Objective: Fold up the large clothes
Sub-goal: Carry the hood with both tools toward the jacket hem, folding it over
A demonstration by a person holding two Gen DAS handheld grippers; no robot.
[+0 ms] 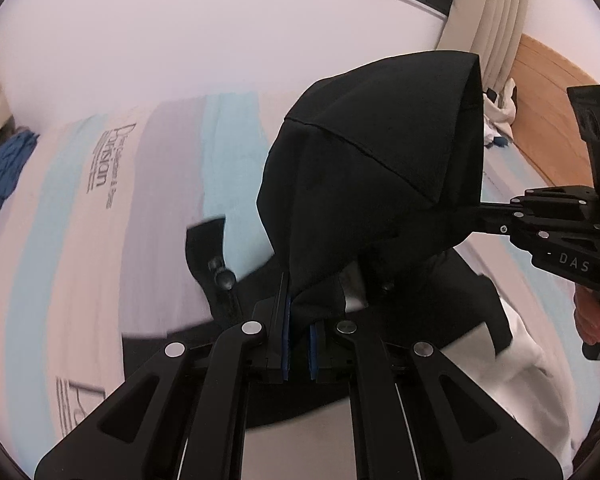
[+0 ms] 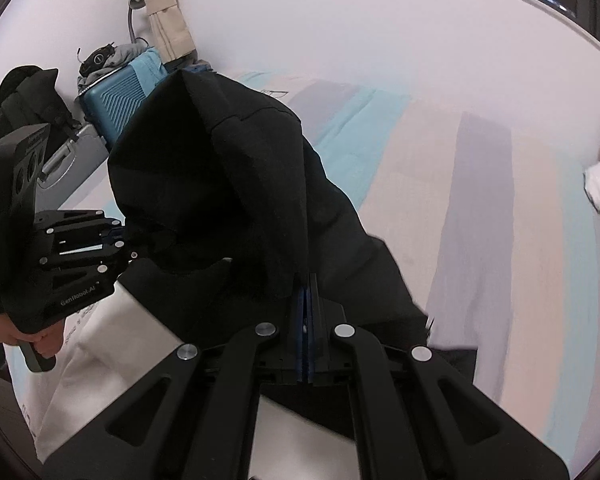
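Left wrist view: the left gripper (image 1: pixel 299 336) and right gripper (image 1: pixel 474 210) each pinch an edge of a black garment (image 1: pixel 380 152), holding it lifted and stretched over the striped bed (image 1: pixel 148 184), likely to carry a fold across.

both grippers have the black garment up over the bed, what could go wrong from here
1. The left gripper and right gripper each pinch only a thin edge of the black garment; it could slip out.
2. A loose strap with a snap dangles and might tuck into the fold.
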